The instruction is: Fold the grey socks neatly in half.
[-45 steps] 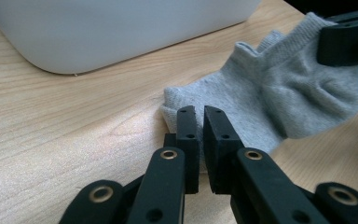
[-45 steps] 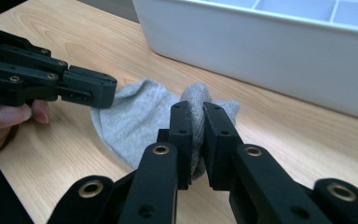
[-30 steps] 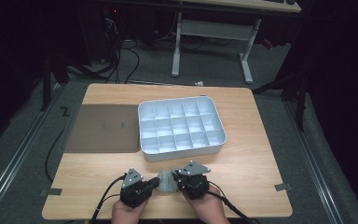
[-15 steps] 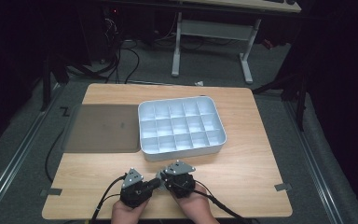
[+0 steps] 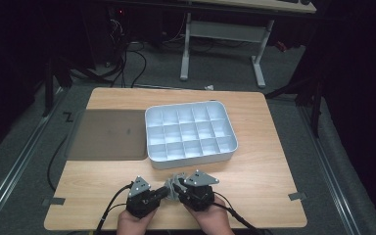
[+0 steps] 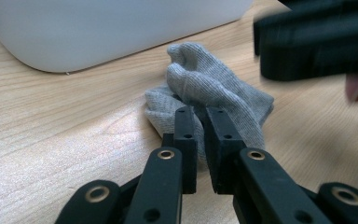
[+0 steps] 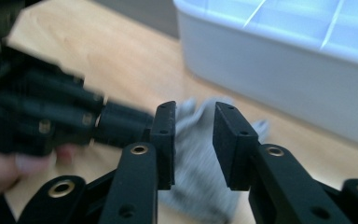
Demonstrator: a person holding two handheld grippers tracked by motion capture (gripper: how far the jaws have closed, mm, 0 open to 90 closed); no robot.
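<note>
A small grey sock (image 6: pixel 214 88) lies crumpled on the wooden table, just in front of the white compartment tray (image 5: pixel 191 159). My left gripper (image 6: pixel 201 112) is shut on the sock's near edge, with cloth pinched in the narrow gap between its jaws. My right gripper (image 7: pixel 195 109) faces it from the other side. Its jaws have just been opening and now stand apart, with the sock (image 7: pixel 191 154) lying between and below them, unpressed. In the high view both grippers (image 5: pixel 166 192) (image 5: pixel 180 188) meet tip to tip over the sock (image 5: pixel 174 182) near the table's front edge.
The tray's (image 7: pixel 284 79) front wall stands a short way beyond the sock. A dark mat (image 5: pixel 110 134) lies to the tray's left. The left gripper (image 7: pixel 51 116) and a fingertip crowd the left of the right gripper view.
The right gripper has shifted slightly over the sock and back. The left gripper has stayed put.
</note>
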